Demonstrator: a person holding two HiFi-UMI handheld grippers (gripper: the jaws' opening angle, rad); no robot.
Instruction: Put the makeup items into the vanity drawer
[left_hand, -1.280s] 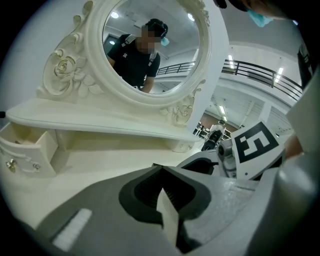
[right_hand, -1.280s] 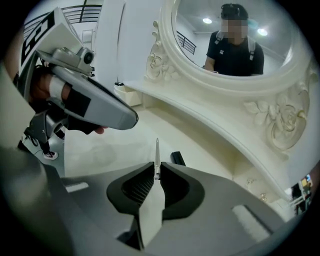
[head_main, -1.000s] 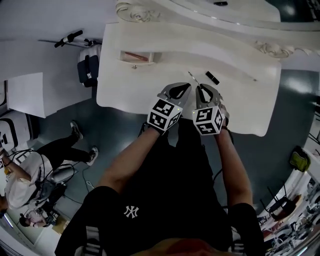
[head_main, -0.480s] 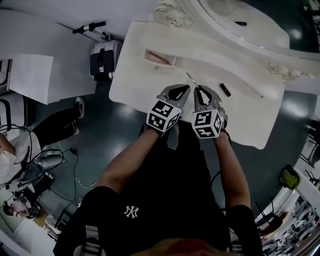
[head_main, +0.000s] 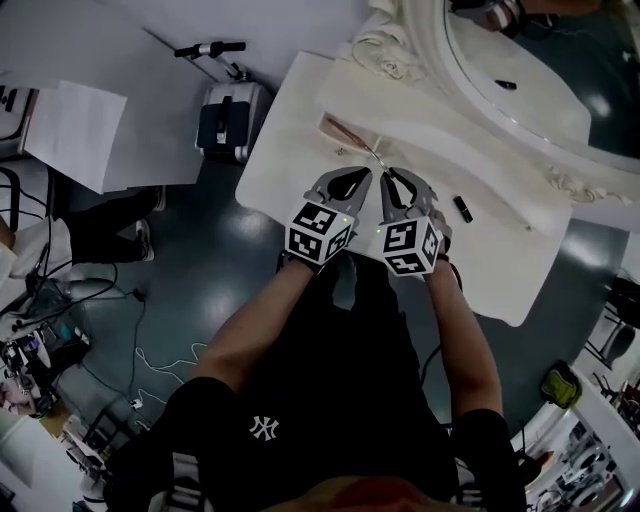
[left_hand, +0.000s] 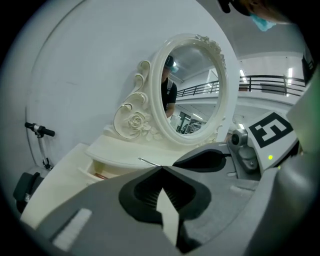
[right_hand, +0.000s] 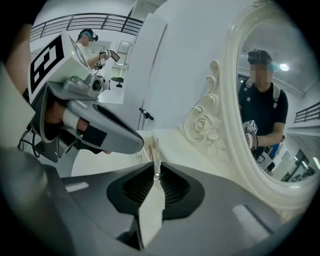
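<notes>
The left gripper (left_hand: 160, 169) is found with its two grey fingers closed, tips met, and nothing is seen between them. The right gripper (right_hand: 156, 172) is found with its fingers closed on a thin silver metal makeup tool (right_hand: 156, 149). The tool is clamped near its lower end between the ribbed black pads (right_hand: 139, 187) and stands straight out beyond the tips.

Both grippers are held side by side and close together. Their tips are angled inward toward one another and their marker cubes are turned upward. Each gripper is grasped from behind. The left hand (right_hand: 62, 122) is seen wrapped round its handle, and the right hand (head_main: 443, 232) is partly shown beside its cube. The forearms are extended forward from the body, roughly parallel.

The grippers are positioned over the near part of the white vanity table (head_main: 285, 165). The tool's free end is directed toward the small open drawer (head_main: 338, 128), set in the raised back shelf, and lies just beside the drawer front, outside it. A reddish thing (left_hand: 100, 176) is noted inside the drawer but is too small to be identified. To the right, a small black cylindrical item (head_main: 462, 208) is seen lying on the table top, apart from both grippers.

Behind the shelf, an oval mirror (left_hand: 156, 75) in a carved white frame is mounted upright, and the person's reflection is shown in it.
</notes>
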